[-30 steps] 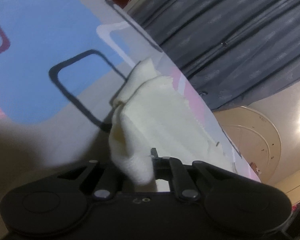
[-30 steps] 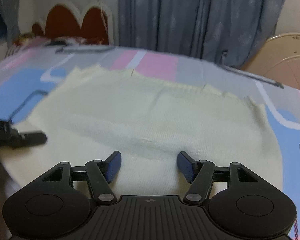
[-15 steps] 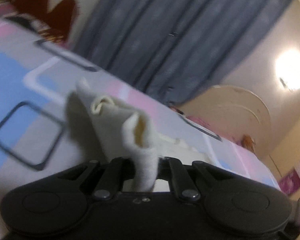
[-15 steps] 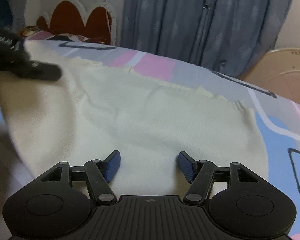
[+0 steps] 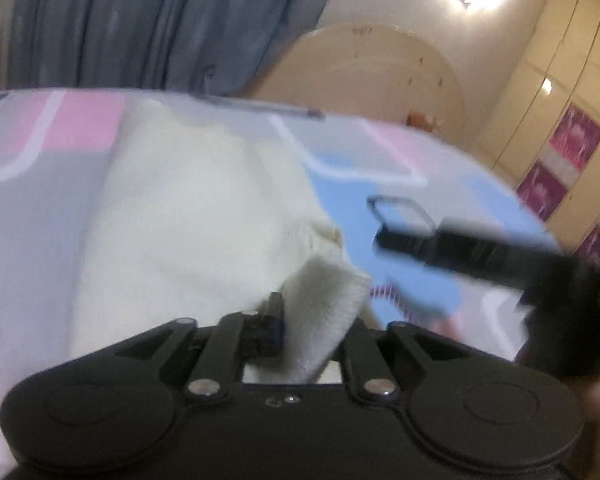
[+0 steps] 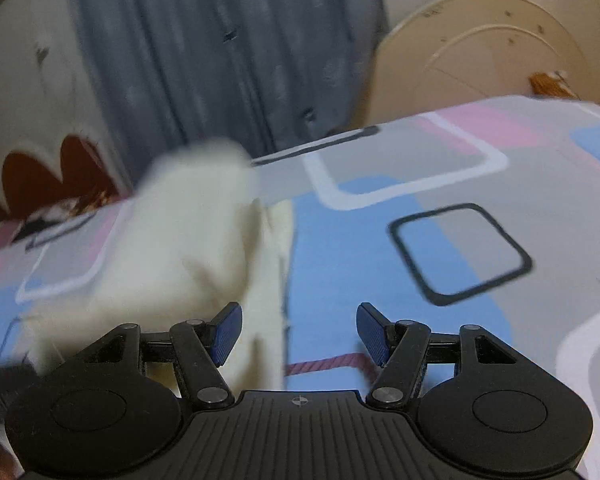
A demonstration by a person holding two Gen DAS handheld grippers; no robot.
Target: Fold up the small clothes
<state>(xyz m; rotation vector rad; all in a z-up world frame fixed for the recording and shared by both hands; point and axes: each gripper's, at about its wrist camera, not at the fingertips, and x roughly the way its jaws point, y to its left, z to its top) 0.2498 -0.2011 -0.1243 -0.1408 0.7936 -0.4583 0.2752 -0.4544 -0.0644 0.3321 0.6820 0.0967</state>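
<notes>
A small cream knit garment [image 5: 196, 216] lies folded over on the patterned bedsheet [image 5: 32, 184]. One thick corner of it stands up between the fingers of my left gripper [image 5: 316, 312]. The jaws are opening, and the cloth still fills the gap and touches the blue pad on the left. My right gripper [image 6: 300, 328] is open with nothing between its blue pads, hovering over blue sheet just right of the garment [image 6: 188, 240], whose right edge runs under its left finger. In the left wrist view the right gripper [image 5: 480, 256] is a black blur at the right.
The bedsheet [image 6: 460, 184] has pink, blue and grey blocks with dark outlined squares. A blue-grey curtain [image 6: 220, 48] hangs behind the bed. A red scalloped headboard [image 6: 48, 176] is at the left, a cream arched panel [image 6: 480, 52] at the right, and wardrobe doors [image 5: 560, 120] further right.
The left gripper has swung the held corner over to the right, laying the garment doubled on itself. The right gripper has shifted right, off the cloth and over bare sheet. Both views have rolled.
</notes>
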